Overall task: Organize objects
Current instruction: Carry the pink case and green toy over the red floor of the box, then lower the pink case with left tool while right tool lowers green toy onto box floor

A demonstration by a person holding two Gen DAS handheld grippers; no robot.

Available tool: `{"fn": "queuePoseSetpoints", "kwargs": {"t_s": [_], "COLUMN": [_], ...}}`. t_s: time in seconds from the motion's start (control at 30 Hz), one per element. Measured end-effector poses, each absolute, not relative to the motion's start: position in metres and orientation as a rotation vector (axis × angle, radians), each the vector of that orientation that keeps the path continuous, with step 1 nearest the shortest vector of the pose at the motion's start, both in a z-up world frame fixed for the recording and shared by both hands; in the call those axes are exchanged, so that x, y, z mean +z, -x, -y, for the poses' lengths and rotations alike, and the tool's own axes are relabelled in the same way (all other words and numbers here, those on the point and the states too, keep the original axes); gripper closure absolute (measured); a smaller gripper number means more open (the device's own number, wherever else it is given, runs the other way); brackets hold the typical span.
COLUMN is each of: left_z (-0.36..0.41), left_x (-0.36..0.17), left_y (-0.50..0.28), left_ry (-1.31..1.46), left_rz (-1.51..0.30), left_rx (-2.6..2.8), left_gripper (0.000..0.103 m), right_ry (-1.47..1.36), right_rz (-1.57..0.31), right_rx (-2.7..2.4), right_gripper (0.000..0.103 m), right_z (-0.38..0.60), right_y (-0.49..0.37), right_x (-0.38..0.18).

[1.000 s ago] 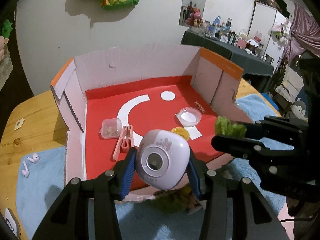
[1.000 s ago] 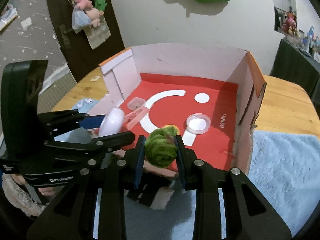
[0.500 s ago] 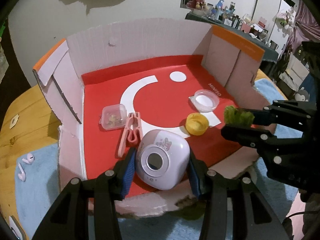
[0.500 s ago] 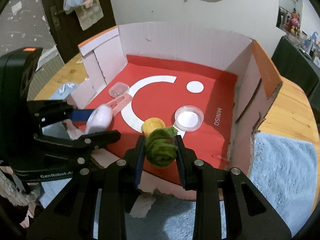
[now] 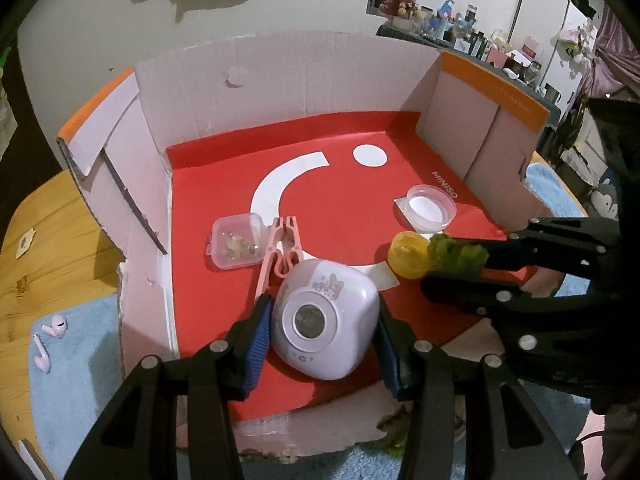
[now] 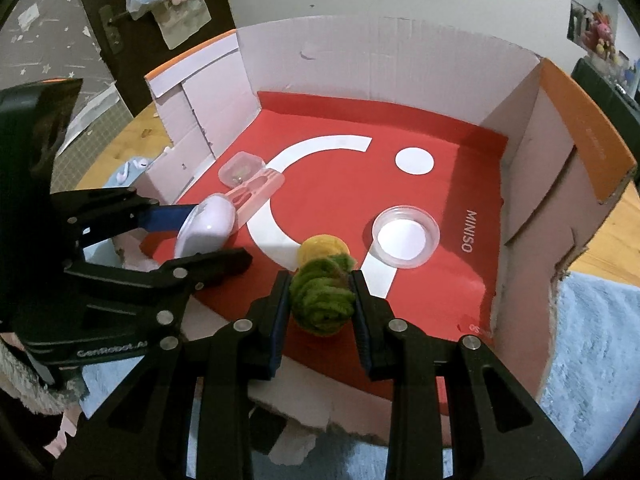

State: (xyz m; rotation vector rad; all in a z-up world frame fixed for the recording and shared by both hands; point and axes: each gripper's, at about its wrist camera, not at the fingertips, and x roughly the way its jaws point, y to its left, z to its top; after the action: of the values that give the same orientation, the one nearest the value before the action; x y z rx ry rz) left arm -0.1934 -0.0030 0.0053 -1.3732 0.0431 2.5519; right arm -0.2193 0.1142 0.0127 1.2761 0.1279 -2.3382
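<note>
A cardboard box (image 5: 280, 76) with a red floor lies open in front of me. My left gripper (image 5: 322, 338) is shut on a lilac toy camera (image 5: 326, 322), held just over the box's near edge. My right gripper (image 6: 320, 304) is shut on a fuzzy green ball (image 6: 324, 300) above the red floor, close to a yellow cap (image 6: 322, 248). In the left wrist view the right gripper (image 5: 448, 266) comes in from the right with the green ball (image 5: 460, 256) beside the yellow cap (image 5: 410, 258). The left gripper (image 6: 208, 240) with the toy camera (image 6: 206, 230) shows at the left of the right wrist view.
On the box floor lie a small clear case (image 5: 236, 240), a pink clothes peg (image 5: 280, 248) and a clear round lid (image 5: 430, 208). Two pink earbuds (image 5: 48, 338) rest on a blue towel (image 5: 76, 380) left of the box. The wooden table (image 5: 48, 248) carries everything.
Both grippers have moved forward and down over the box with their loads. The yellow cap, earlier half hidden behind the camera, now shows fully beside the green ball.
</note>
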Motion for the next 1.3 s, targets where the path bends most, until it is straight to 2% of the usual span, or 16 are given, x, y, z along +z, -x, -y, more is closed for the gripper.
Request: {"fn": "queuePoseSetpoints", "kwargs": {"t_s": [0.13,0.63,1.3], "left_z": [0.008,0.001,0.005], "left_x": [0.003,-0.004,-0.005], "left_y": [0.198,0.225,0.224], "left_ry": [1.393,1.397,1.388], "left_rz": [-0.009,-0.059,-0.018], "left_rx": [2.541,2.651,2.652], "left_gripper": [0.053,0.053,0.051], "right_ry": [-1.283,-1.239,-1.224], "right_rz": [-0.109,-0.116,-0.097], "right_rx": [-2.34,-2.412,-2.399], "right_gripper": [0.076,0.076,0.075], "right_z": [-0.114,-0.115,-0.114], "right_y": [0.222,0.23,0.227], "right_x": [0.008,0.005,0.001]}}
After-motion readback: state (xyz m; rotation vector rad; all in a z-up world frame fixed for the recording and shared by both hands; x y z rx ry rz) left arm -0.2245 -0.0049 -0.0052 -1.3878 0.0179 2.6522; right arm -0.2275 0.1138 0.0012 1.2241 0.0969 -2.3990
